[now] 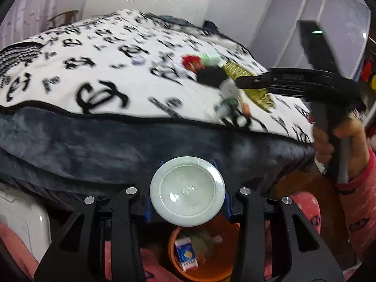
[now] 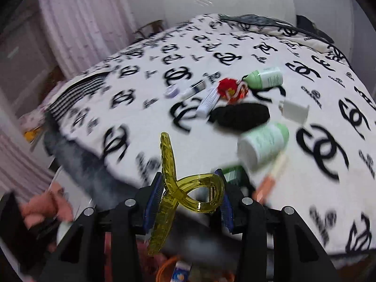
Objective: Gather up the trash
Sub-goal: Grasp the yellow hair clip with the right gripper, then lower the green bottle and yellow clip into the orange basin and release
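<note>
Clamped in our left gripper (image 1: 187, 196) is a pale round bottle (image 1: 187, 191), above the orange bin (image 1: 218, 273). Our right gripper (image 2: 188, 197) pinches a yellow hair clip (image 2: 185, 195) at the edge of the patterned blanket (image 2: 141, 122), where more bottles, tubes and a black bundle (image 2: 239, 115) lie.

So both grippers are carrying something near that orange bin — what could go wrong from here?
1. The left gripper pinches the round pale-green plastic container only by its sides; it might slip and miss the orange bin below.
2. The right gripper holds the translucent yellow hair claw clip off-centre, so it could twist loose.
3. The views are blurred with motion; a swing could knock the white-and-green bottle off the logo-print blanket.
</note>
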`<state>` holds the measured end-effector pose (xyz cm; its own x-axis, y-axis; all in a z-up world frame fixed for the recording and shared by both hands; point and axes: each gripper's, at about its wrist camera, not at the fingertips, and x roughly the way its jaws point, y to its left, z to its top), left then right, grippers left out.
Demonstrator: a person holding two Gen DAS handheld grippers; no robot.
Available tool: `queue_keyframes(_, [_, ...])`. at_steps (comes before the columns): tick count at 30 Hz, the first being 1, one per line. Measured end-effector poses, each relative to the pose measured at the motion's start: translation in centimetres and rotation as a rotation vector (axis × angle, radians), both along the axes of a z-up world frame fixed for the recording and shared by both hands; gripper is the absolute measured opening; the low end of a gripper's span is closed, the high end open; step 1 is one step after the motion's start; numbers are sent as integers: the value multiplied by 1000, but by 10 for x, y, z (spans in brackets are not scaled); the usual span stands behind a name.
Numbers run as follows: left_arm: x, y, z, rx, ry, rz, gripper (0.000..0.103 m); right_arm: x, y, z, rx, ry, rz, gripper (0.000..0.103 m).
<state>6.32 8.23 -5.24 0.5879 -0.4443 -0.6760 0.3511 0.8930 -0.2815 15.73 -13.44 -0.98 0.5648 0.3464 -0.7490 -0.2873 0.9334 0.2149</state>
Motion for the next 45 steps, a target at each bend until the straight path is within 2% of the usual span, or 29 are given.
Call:
queue_keyframes(5, [-17,-31,-39,81,92,-99,41,-75,-23,-33,32,51,58,44])
queue_keyframes(10, [-20,-64,-109,104,300,-177,41,-127,-40,-117,33,225,65,44])
queue_keyframes(12, [-18,-78,-136,124,372,-199,41,-133,-42,-156,14,303,47,44])
queue_keyframes(15, [-13,-99,-186,171,502,-213,41,-132,-45,-229,-22,453,-7,44])
queue_keyframes(18, [-8,-112,-228,212,614,-204,41,-125,-44,-280,-64,555,-36,44])
queue_keyframes(20, [-6,-116,-249,255,661,-174,41,-122,-44,-297,-66,594,-53,46])
queue_keyframes(21, [-3,-115,-253,265,673,-161,41,-119,-45,-302,-61,607,-68,51])
queue_keyframes(23, [0,-111,-259,267,691,-131,50,-115,-51,-301,-43,585,-108,65])
queue_keyframes(26, [1,-102,-255,227,683,-89,63,-114,-56,-298,-22,572,-129,65])
queue_keyframes(31, [5,-93,-253,201,679,-55,63,-110,-66,-298,-2,581,-159,65])
queue_keyframes(36, [3,-94,-244,197,636,-56,63,-113,-66,-281,0,521,-174,67])
queue_keyframes(41, [-2,-88,-224,186,550,-41,63,-119,-73,-263,15,451,-193,69])
queue_keyframes(45, [-6,-82,-198,215,485,-27,63,-126,-79,-255,16,418,-211,71])
